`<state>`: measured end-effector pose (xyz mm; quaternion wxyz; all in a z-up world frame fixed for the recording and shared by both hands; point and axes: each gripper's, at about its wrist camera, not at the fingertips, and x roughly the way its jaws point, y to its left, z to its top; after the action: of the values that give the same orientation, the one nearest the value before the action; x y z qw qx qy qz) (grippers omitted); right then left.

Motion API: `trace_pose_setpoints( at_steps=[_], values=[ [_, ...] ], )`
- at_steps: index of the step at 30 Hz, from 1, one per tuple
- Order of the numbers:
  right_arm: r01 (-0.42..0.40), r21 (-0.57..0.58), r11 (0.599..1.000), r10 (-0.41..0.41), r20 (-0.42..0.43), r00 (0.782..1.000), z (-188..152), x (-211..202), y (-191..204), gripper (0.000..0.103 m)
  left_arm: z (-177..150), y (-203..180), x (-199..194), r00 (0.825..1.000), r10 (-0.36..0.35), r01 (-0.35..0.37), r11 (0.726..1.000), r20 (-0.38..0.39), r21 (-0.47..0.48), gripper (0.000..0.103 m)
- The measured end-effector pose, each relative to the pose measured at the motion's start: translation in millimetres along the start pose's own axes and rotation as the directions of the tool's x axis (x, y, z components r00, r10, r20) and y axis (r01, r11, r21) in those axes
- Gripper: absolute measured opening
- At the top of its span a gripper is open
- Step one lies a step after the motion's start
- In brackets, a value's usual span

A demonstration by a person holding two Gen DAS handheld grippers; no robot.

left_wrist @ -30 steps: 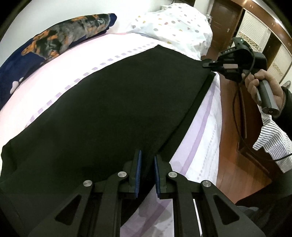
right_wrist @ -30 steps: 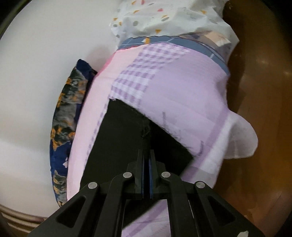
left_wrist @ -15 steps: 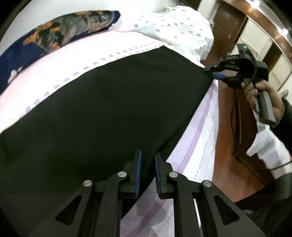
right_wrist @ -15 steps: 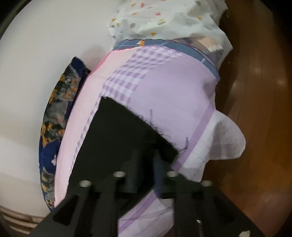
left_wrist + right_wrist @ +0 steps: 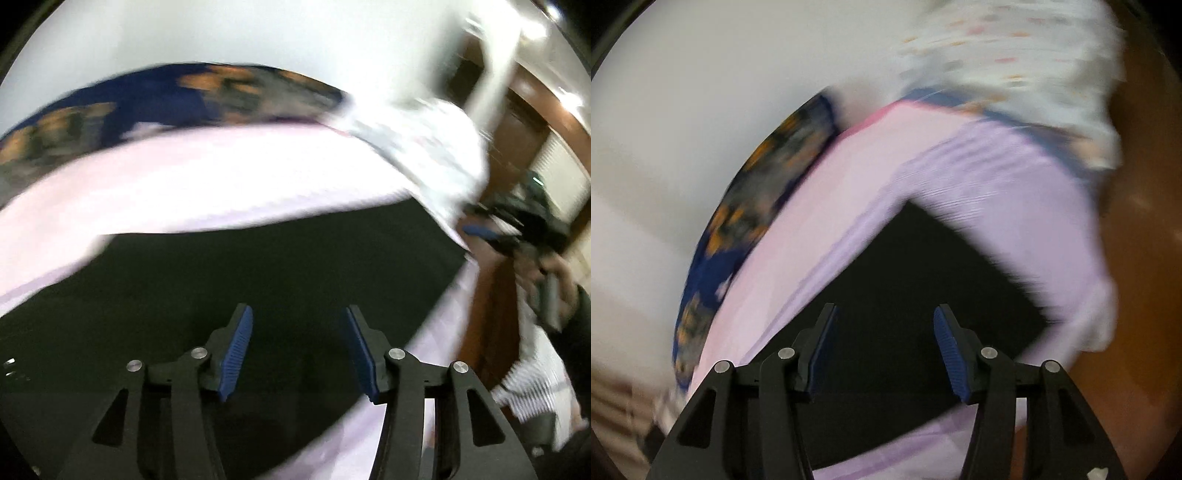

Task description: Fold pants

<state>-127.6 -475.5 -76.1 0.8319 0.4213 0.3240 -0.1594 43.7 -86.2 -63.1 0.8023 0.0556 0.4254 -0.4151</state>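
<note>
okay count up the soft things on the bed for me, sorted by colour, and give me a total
Black: 1, the pants
Pink and lilac: 1, the bed sheet
Navy with orange print: 1, the pillow
White with coloured dots: 1, the bedding at the head end
Total: 4
</note>
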Motion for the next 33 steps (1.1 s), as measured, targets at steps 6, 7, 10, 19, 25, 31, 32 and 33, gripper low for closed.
trace_pose_setpoints(
  at_steps=[6, 7, 10, 19, 25, 31, 32, 33],
  values=[
    [-0.145, -0.244, 0.959, 0.094, -0.208, 0.973, -3.8, 76.5, 124.5, 0.051, -4.3, 88.6, -39.8, 0.948, 0.316, -0.301, 0.933, 0.049, -0.195, 0.053],
    [-0.166, -0.282, 0.945, 0.100, -0.235, 0.967, -7.5, 86.6, 145.3, 0.051, -6.2, 99.2, -43.4, 0.935, 0.352, -0.336, 0.918, 0.041, -0.212, 0.053],
    [-0.243, -0.391, 0.888, 0.106, -0.340, 0.934, -23.2, 120.5, 206.5, 0.051, -15.4, 128.9, -53.8, 0.900, 0.435, -0.416, 0.868, 0.014, -0.270, 0.053],
    [-0.445, -0.538, 0.716, 0.062, -0.586, 0.808, -85.1, 209.0, 324.7, 0.051, -49.8, 176.5, -68.7, 0.901, 0.433, -0.405, 0.852, 0.013, -0.334, 0.052],
    [-0.480, -0.606, 0.635, -0.050, -0.652, 0.756, -121.1, 249.2, 353.4, 0.047, -54.9, 183.0, -67.6, 0.921, 0.388, -0.353, 0.866, 0.029, -0.355, 0.052],
    [-0.476, -0.628, 0.615, -0.007, -0.608, 0.794, -117.3, 255.0, 364.5, 0.007, -56.7, 188.2, -71.1, 0.936, 0.347, -0.308, 0.881, 0.048, -0.360, 0.052],
    [-0.462, -0.639, 0.615, -0.011, -0.592, 0.806, -118.0, 256.3, 365.3, 0.006, -57.2, 188.9, -71.5, 0.939, 0.342, -0.302, 0.882, 0.050, -0.362, 0.052],
    [-0.447, -0.645, 0.620, -0.017, -0.581, 0.814, -118.4, 259.0, 364.9, 0.005, -57.8, 189.8, -71.7, 0.940, 0.336, -0.296, 0.884, 0.053, -0.361, 0.051]
  ],
)
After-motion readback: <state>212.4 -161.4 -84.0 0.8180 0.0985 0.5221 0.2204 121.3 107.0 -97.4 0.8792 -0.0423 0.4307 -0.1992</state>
